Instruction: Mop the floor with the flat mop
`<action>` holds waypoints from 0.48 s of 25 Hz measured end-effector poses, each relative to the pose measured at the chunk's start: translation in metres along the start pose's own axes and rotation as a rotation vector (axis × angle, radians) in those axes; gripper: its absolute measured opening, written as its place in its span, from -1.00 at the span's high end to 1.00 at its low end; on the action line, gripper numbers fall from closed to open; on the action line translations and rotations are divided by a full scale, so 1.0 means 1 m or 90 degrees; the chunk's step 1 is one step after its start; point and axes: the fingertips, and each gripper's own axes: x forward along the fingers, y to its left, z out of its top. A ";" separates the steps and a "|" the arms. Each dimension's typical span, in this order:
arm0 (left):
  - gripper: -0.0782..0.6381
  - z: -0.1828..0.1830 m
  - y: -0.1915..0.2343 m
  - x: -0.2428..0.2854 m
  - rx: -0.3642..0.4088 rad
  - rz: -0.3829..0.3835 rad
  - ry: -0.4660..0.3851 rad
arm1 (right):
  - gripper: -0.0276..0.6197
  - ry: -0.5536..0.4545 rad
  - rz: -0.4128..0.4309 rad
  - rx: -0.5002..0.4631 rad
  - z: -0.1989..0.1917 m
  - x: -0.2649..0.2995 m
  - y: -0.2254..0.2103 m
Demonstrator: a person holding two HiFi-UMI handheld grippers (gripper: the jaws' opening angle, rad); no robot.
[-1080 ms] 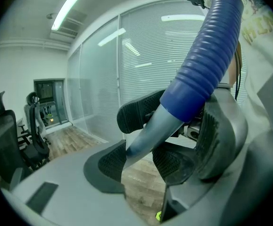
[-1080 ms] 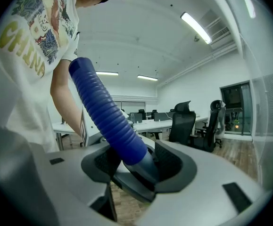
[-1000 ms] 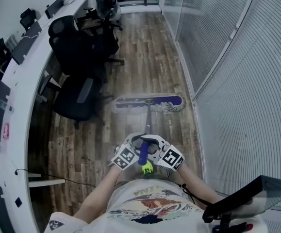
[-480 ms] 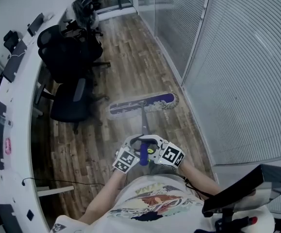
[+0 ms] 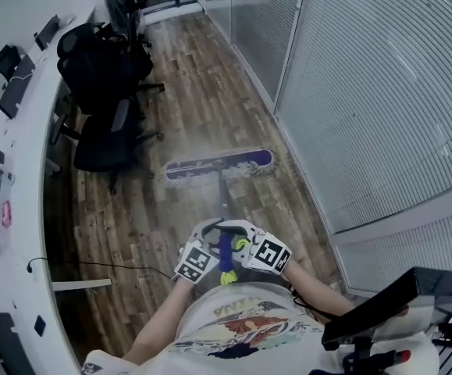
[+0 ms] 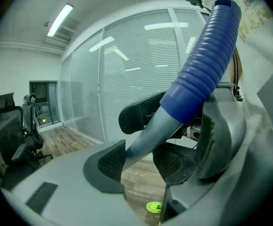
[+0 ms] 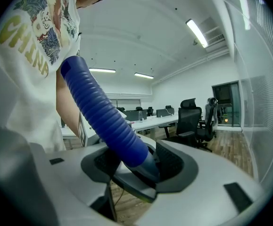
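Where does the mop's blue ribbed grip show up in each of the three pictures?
Head view: mop handle's blue grip, low centre.
Left gripper view: grip slants from upper right down to centre.
Right gripper view: grip slants from upper left down to centre.
Shared landmark: the black office chairs.

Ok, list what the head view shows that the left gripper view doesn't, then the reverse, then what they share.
Only the head view: the flat mop head lying on the wood floor, and the curved white desk.
Only the left gripper view: the left gripper up close, its jaws closed on the grey pole just below the blue ribbed grip, plus a ceiling light.
Both: the black office chairs, the wood floor, and the glass wall with blinds.
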 end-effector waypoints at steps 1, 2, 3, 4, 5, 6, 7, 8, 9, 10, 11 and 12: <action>0.35 0.000 -0.015 -0.005 0.001 -0.002 0.000 | 0.27 -0.001 0.001 0.002 -0.001 -0.008 0.014; 0.35 0.000 -0.029 -0.009 0.002 -0.003 0.001 | 0.27 -0.002 0.001 0.004 -0.002 -0.016 0.026; 0.35 0.001 -0.043 -0.012 0.003 -0.004 0.002 | 0.27 -0.003 -0.001 0.006 -0.003 -0.024 0.038; 0.35 0.001 -0.057 -0.015 0.004 -0.005 0.004 | 0.27 -0.005 -0.003 0.008 -0.004 -0.031 0.049; 0.34 0.001 -0.071 -0.018 0.004 -0.006 0.005 | 0.27 -0.006 -0.005 0.011 -0.005 -0.040 0.060; 0.34 0.001 -0.086 -0.021 0.004 -0.007 0.007 | 0.27 -0.008 -0.007 0.013 -0.007 -0.048 0.072; 0.34 0.002 -0.100 -0.023 0.004 -0.008 0.007 | 0.27 -0.009 -0.009 0.015 -0.009 -0.058 0.083; 0.34 0.002 -0.115 -0.024 0.004 -0.008 0.008 | 0.27 -0.010 -0.010 0.017 -0.011 -0.068 0.094; 0.34 0.003 -0.130 -0.025 0.005 -0.008 0.010 | 0.27 -0.012 -0.010 0.018 -0.014 -0.078 0.105; 0.34 0.003 -0.147 -0.026 0.005 -0.007 0.012 | 0.27 -0.014 -0.010 0.020 -0.017 -0.090 0.117; 0.34 0.002 -0.165 -0.026 0.003 -0.007 0.014 | 0.27 -0.015 -0.010 0.023 -0.020 -0.102 0.129; 0.34 0.002 -0.184 -0.027 0.001 -0.006 0.015 | 0.27 -0.015 -0.009 0.025 -0.023 -0.116 0.143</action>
